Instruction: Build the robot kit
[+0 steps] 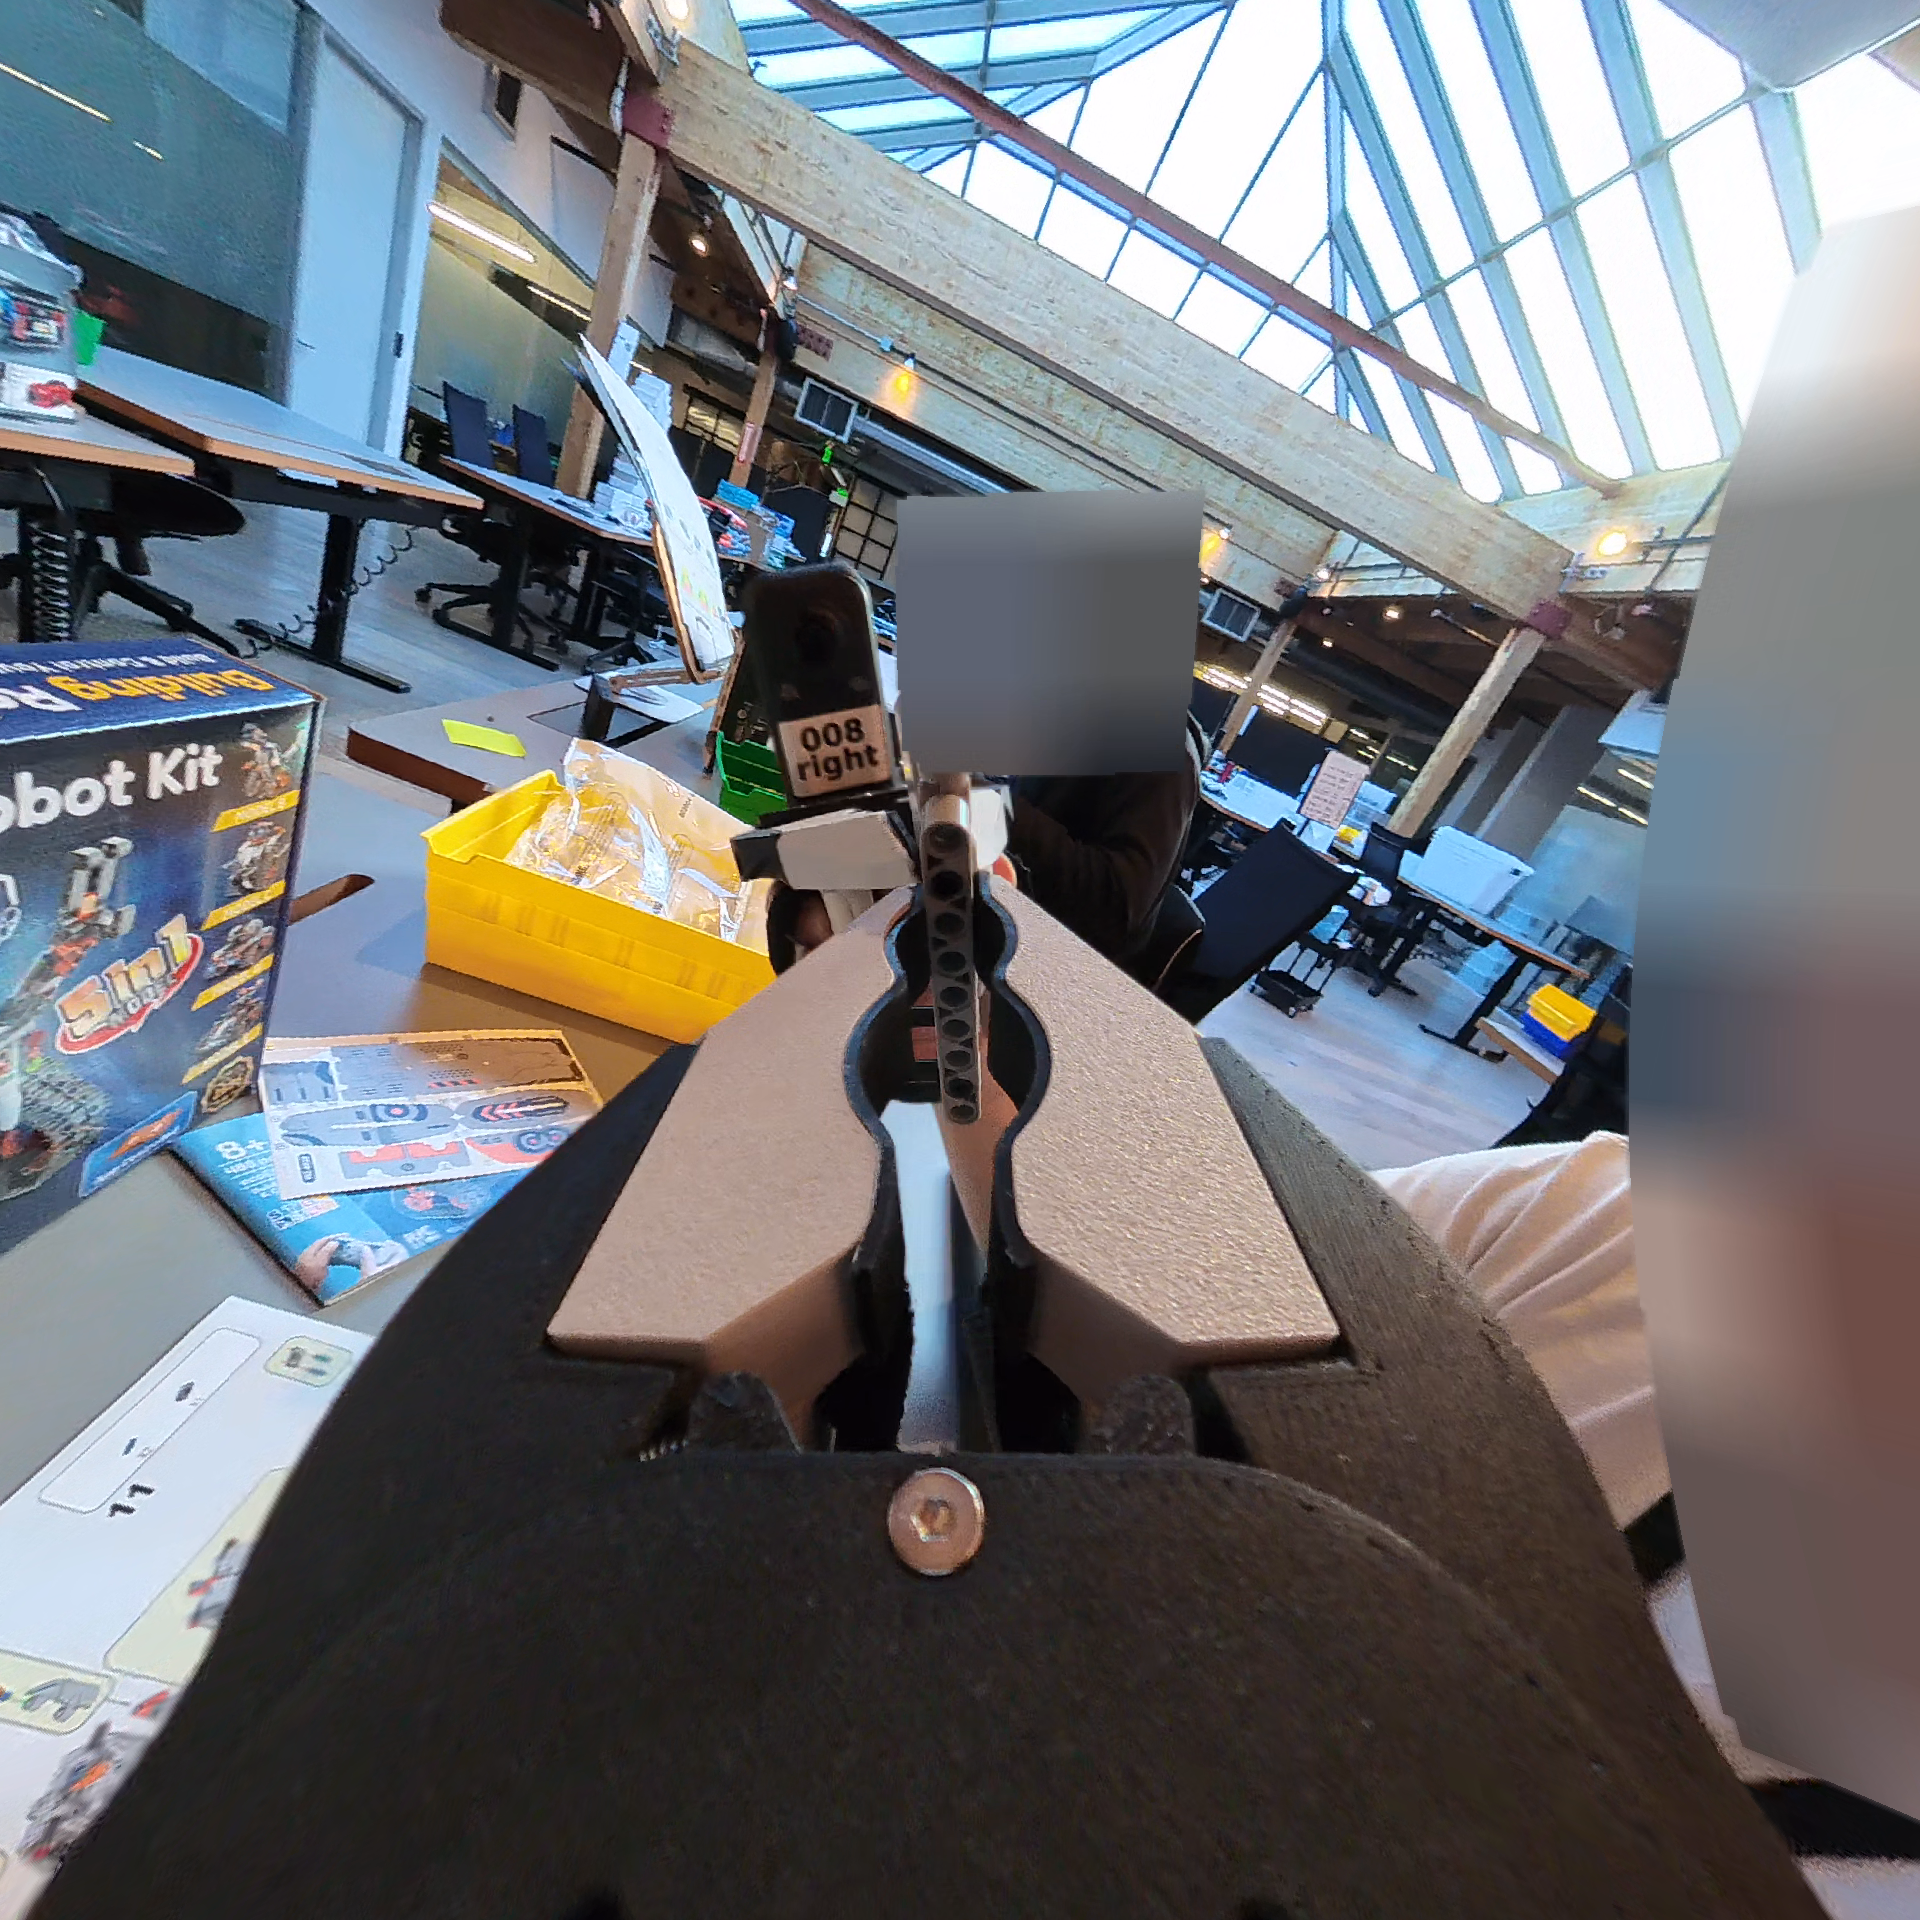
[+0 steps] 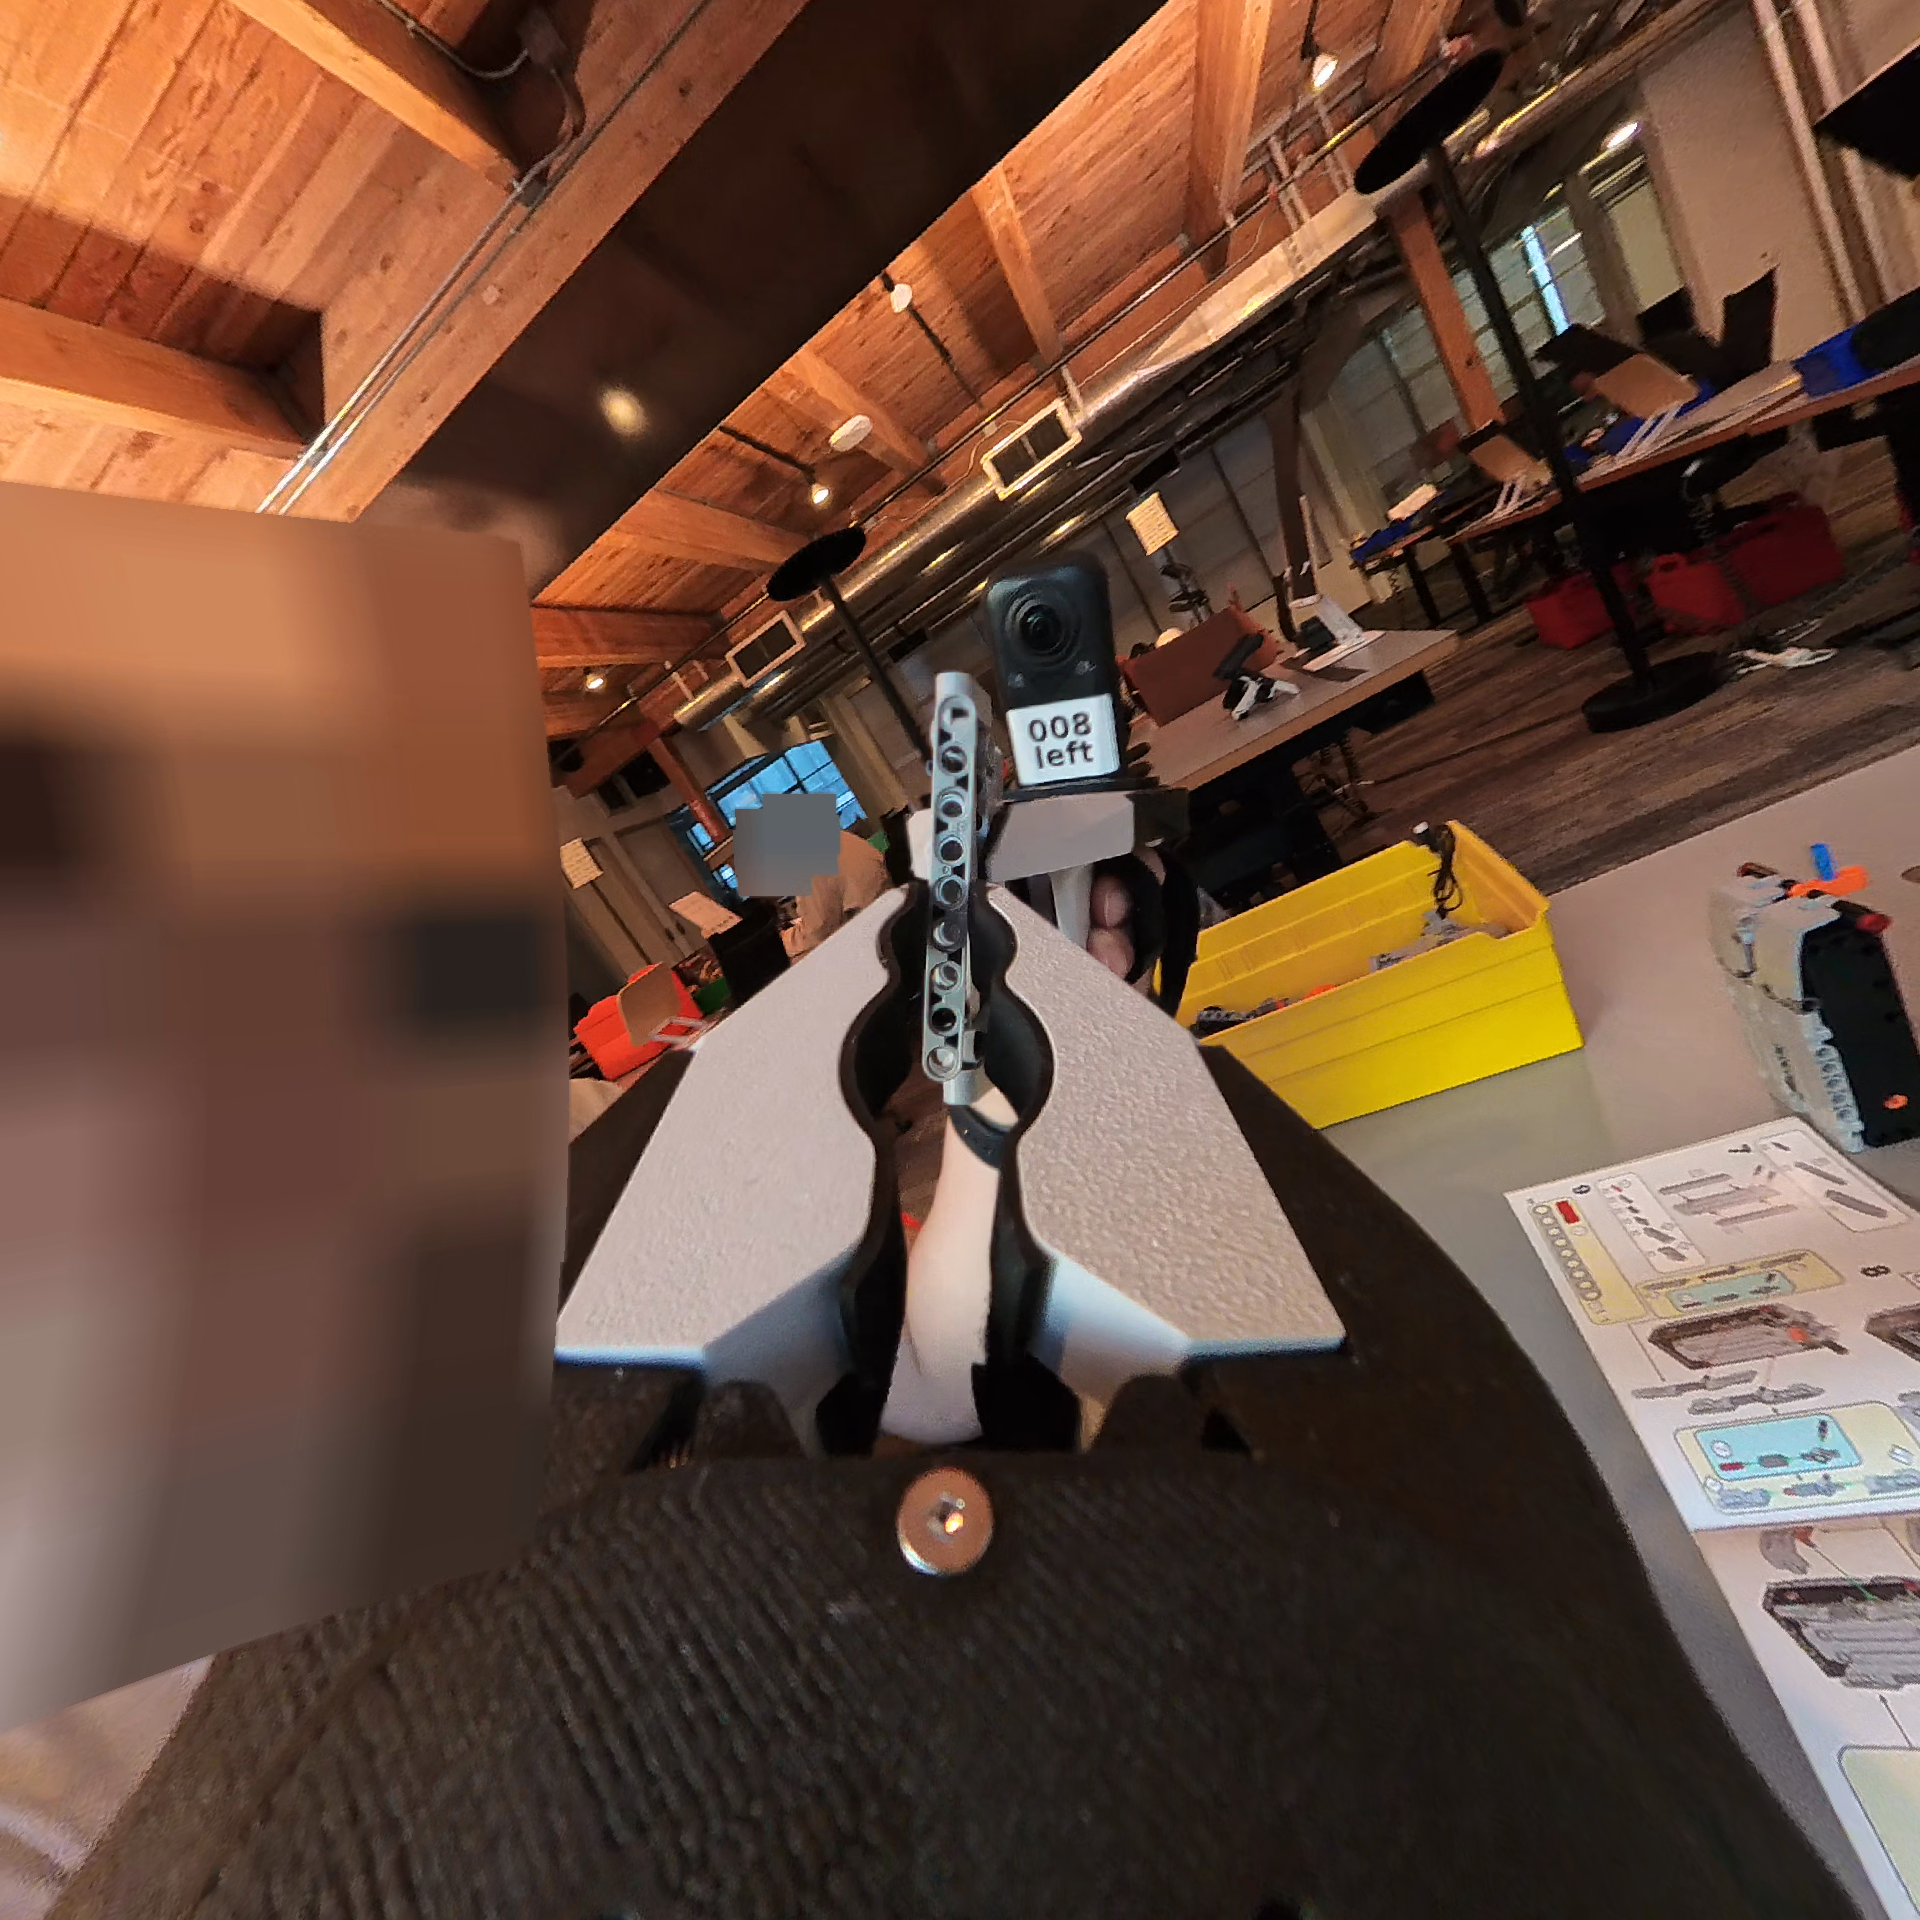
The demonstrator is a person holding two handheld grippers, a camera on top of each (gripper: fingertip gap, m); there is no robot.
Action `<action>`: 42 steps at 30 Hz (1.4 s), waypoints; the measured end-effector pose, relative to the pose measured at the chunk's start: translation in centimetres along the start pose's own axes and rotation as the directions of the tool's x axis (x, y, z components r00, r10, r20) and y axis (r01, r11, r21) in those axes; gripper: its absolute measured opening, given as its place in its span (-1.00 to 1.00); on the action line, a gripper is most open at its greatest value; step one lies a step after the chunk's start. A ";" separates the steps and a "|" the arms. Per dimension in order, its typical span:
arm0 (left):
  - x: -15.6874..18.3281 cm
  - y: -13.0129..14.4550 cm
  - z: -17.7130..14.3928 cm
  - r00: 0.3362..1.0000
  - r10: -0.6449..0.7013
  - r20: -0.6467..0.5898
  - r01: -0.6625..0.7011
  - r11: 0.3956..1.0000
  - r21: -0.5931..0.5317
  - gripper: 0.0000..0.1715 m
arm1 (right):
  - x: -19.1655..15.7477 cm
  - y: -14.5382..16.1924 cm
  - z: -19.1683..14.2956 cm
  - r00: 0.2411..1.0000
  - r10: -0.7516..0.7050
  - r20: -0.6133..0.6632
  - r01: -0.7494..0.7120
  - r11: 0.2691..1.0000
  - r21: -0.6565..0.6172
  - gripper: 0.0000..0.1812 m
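In the left wrist view my left gripper (image 1: 951, 904) is shut on a dark grey holed beam (image 1: 956, 997) that stands upright between its tips, raised above the table. The right gripper (image 1: 862, 842) faces it tip to tip just behind the beam. In the right wrist view my right gripper (image 2: 951, 894) is shut on a light grey holed beam (image 2: 948, 935), also upright, with the left gripper (image 2: 1060, 831) directly opposite and close. I cannot tell whether the two beams touch or are one piece. A hand holds each far gripper.
A yellow bin (image 1: 582, 935) with plastic bags sits on the grey table (image 1: 353, 966), beside a blue kit box (image 1: 135, 883), booklets (image 1: 416, 1122) and an instruction sheet (image 1: 156, 1455). The right wrist view shows a yellow bin (image 2: 1403, 987), a part-built model (image 2: 1808, 997) and instruction pages (image 2: 1714, 1299). Less than 4 cm separates the two grippers' tips.
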State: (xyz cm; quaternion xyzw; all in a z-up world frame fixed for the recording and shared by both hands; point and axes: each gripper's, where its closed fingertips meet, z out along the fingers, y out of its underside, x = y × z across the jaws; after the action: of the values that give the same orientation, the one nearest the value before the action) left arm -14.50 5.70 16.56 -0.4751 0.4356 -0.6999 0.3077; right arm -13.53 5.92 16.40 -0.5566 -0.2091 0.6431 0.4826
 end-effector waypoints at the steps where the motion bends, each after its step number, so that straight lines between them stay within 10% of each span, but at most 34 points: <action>1: -0.1 -0.1 -0.1 1.000 0.007 0.010 -0.007 1.000 0.008 -0.95 | 0.1 -0.1 0.1 1.000 -0.008 -0.015 0.008 1.000 0.016 -0.93; 21: -1.4 -1.1 -0.1 0.989 0.074 0.124 -0.085 0.992 0.090 -0.95 | 1.0 -1.2 0.2 0.949 -0.247 -0.195 0.272 0.956 0.112 -0.93; 32: -0.1 -0.7 0.3 0.988 0.123 0.091 -0.128 0.990 0.053 -0.95 | -0.2 -1.0 0.1 0.988 -0.152 0.009 0.149 0.980 0.133 -0.93; 42: 0.1 -0.5 0.3 0.990 0.118 0.073 -0.120 0.992 0.037 -0.94 | -0.4 -0.6 0.1 0.960 -0.270 -0.068 0.274 0.961 0.049 -0.93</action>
State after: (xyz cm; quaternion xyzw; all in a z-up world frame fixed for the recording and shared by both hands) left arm -14.25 5.69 17.11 -0.4662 0.4374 -0.6720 0.3740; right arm -13.42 5.86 17.17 -0.5277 -0.2501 0.5593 0.5884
